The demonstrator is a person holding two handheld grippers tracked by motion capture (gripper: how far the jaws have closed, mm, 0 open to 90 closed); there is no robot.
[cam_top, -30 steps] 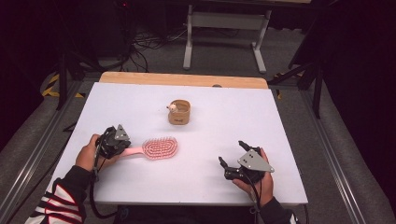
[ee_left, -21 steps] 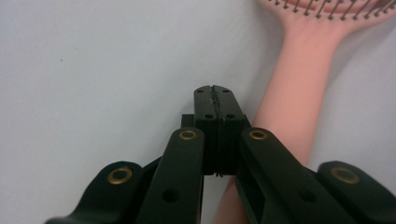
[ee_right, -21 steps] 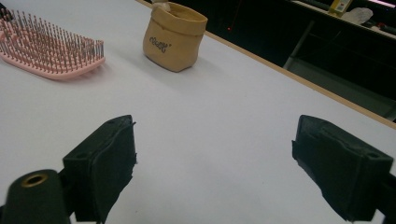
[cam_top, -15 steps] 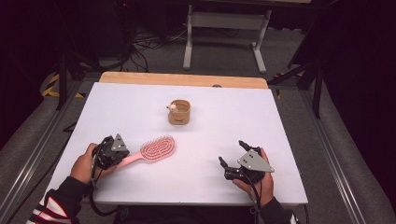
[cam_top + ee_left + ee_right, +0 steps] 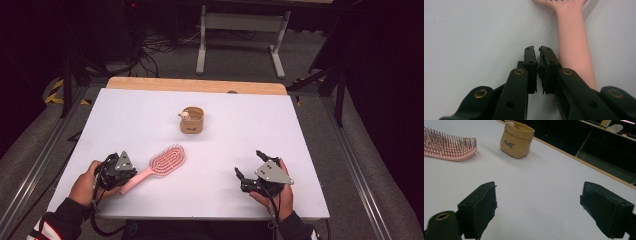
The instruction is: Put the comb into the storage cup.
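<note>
L hand-held gripper (image 5: 537,51) just cracking open beside pink brush handle (image 5: 574,55), nothing between – R hand-held gripper (image 5: 537,202) wide open, empty

Hairbrush (image 5: 159,164) lies on the worktop (image 5: 250,130) near its front left, handle just beside the left tool (image 5: 120,172). Small pouch (image 5: 192,120) stands behind it, mid-worktop. Right tool (image 5: 250,170) rests front right, well apart from both
</note>
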